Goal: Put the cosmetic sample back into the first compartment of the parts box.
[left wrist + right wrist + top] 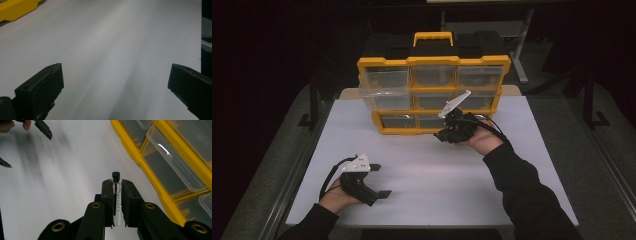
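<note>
Right gripper (117, 185): you've got it clamped on a small clear vial (117, 206), the jaws pressing it from both sides.
Vial: it sits lengthwise between your jaws, black cap (115, 175) poking out past the tips, lettering running along the glass.
Beside that gripper: the yellow organiser (150, 173) stands just to one side, its clear drawers (172, 167) facing you; in the high view one upper drawer (384, 84) juts out.
Below the vial: bare white surface (62, 195).
Left gripper (116, 82): your jaws are spread wide with nothing between them, low over the surface (105, 37).
Spacing: your two grippers are well apart, the left gripper (379, 180) near your edge and the right gripper (452, 131) by the organiser (432, 62).
</note>
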Tool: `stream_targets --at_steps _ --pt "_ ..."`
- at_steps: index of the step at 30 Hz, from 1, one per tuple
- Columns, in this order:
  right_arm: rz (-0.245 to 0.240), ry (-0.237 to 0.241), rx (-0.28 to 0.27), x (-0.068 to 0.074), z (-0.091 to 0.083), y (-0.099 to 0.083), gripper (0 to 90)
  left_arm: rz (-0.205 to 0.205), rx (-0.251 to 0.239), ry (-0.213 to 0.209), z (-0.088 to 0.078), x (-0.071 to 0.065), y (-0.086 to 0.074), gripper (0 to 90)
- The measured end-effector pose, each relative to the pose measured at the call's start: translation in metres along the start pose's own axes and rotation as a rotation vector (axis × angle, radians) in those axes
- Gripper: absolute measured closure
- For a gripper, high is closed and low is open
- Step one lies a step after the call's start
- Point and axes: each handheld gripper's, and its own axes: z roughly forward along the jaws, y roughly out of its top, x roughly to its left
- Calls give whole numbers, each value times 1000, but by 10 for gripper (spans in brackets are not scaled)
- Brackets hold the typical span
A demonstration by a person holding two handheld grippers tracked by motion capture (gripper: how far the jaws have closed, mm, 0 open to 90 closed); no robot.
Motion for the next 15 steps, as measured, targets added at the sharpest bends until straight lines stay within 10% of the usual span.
stream_targets --at_steps 15 --pt "-9 -6 -15 -2 -21 23 791 -2 -3 -1 0 0 0 0"
